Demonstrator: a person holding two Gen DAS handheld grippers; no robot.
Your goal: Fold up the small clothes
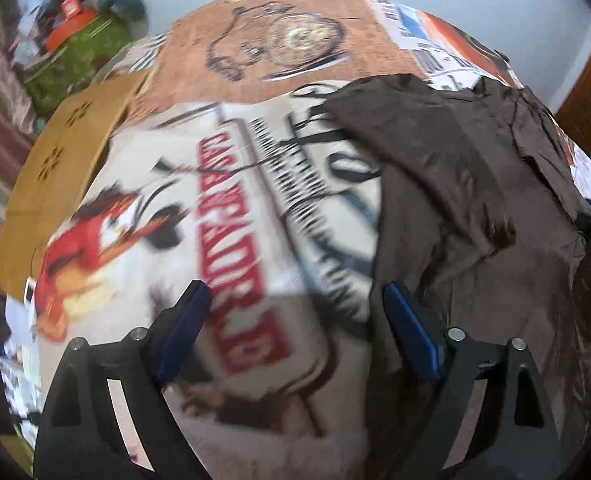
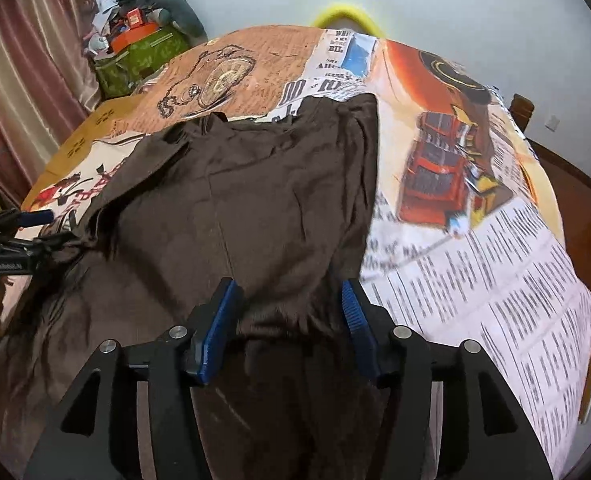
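Note:
A dark brown garment lies crumpled and partly folded on the table's printed cloth. My right gripper hovers over the garment's near part, jaws open, with a loose bunch of brown fabric between the blue pads and no visible pinch. In the left wrist view the same garment fills the right side. My left gripper stands wide open over the printed cloth, its right pad at the garment's left edge. Nothing sits between its pads. The left gripper also shows in the right wrist view beside the garment's left edge.
A cardboard sheet lies at the table's far left corner. Beyond it stands a green bag heaped with clutter against curtains. A yellow object peeks over the far edge. Wooden furniture stands at the right.

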